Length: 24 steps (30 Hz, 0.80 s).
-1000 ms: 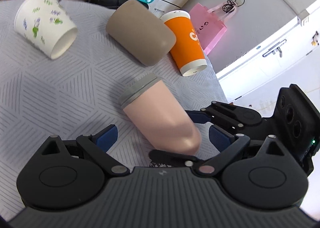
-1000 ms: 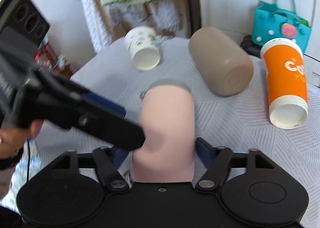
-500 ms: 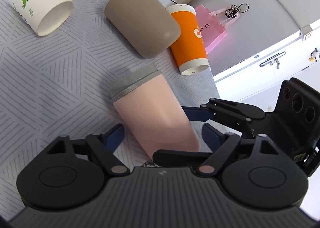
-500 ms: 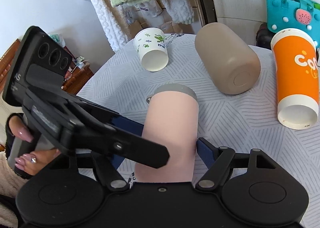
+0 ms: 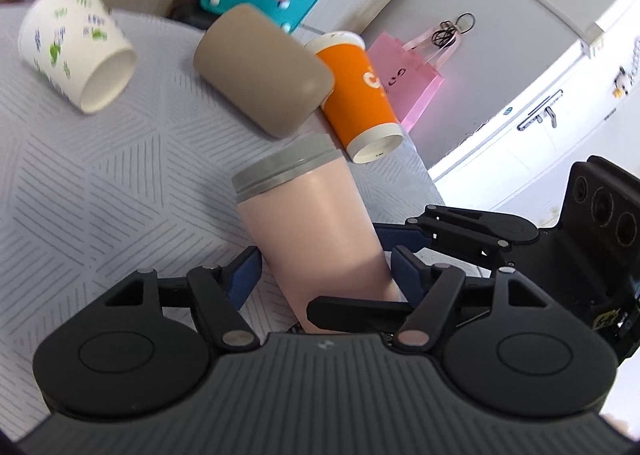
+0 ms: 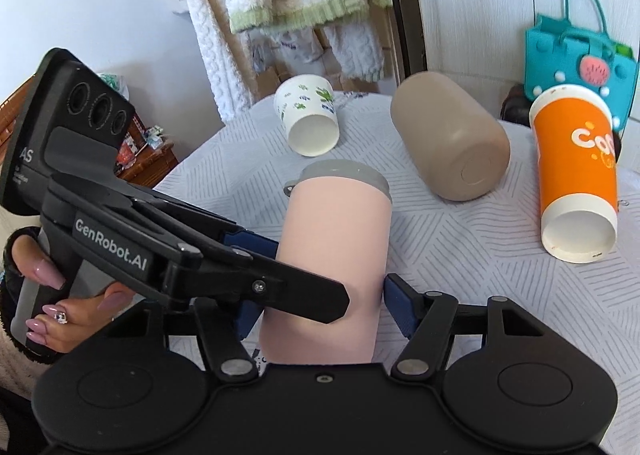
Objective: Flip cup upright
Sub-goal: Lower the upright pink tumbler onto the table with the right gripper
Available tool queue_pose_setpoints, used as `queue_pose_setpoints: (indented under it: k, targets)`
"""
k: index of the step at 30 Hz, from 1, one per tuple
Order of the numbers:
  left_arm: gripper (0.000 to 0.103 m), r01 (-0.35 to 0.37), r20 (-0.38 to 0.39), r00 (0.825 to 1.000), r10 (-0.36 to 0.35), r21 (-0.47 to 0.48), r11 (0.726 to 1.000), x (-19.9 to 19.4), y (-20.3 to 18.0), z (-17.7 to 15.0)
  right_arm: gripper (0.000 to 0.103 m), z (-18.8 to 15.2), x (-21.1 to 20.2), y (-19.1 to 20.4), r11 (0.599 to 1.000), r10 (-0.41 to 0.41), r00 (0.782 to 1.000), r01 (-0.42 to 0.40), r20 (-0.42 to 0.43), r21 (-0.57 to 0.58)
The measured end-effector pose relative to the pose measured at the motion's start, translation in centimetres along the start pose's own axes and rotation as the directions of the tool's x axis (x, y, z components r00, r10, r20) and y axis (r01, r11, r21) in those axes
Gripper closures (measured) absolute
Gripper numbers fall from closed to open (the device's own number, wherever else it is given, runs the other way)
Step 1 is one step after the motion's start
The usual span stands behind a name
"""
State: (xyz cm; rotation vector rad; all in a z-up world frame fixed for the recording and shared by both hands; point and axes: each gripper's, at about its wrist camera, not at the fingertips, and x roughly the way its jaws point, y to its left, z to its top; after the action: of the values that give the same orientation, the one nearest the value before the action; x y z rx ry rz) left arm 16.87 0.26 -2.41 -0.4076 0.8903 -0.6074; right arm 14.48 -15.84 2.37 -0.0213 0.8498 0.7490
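A pale pink cup with a grey lid [image 5: 316, 231] is tilted, its lid end raised off the grey patterned tablecloth [image 5: 80, 183]; it also shows in the right wrist view [image 6: 336, 255]. My left gripper [image 5: 324, 271] and my right gripper [image 6: 320, 307] are both shut on its lower body, blue pads pressed to its sides. The left gripper crosses the right wrist view from the left [image 6: 224, 255]; the right gripper crosses the left wrist view from the right [image 5: 460, 231].
A white leaf-print paper cup [image 5: 76, 67], a tan tumbler [image 5: 264, 71] and an orange paper cup [image 5: 356, 95] lie on their sides on the table. A teal bag [image 6: 580, 55] and a pink bag [image 5: 404, 75] stand beyond the table's far edge.
The pink cup's lid end has risen off the cloth, tipping the cup toward upright. Both grippers have stayed shut on it and swung with it.
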Motion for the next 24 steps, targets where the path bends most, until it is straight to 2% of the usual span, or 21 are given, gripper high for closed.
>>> queue_pose_setpoints:
  k: [7,14,19,24]
  targets:
    - [0.035,-0.044,0.063,0.997,0.037,0.110,0.993,-1.0,-1.7,-1.0,0.034,-2.3,-0.9,1.9,0.997,-0.070,0.988,0.073,0.138,-0.016]
    - [0.036,-0.093,0.124,0.990,0.070,0.187,0.978,-1.9,-2.2,-1.8,0.035,-3.2,-0.9,3.2,0.987,-0.116,0.965,0.139,0.235,-0.084]
    - [0.039,-0.149,0.175,0.979,0.105,0.259,0.954,-2.5,-2.9,-2.3,0.035,-3.5,-0.5,4.0,0.971,-0.139,0.941,0.190,0.307,-0.142]
    - [0.040,-0.166,0.197,0.973,0.117,0.259,0.952,-2.8,-2.5,-1.7,0.036,-3.0,0.5,3.8,0.977,-0.139,0.925,0.186,0.354,-0.103]
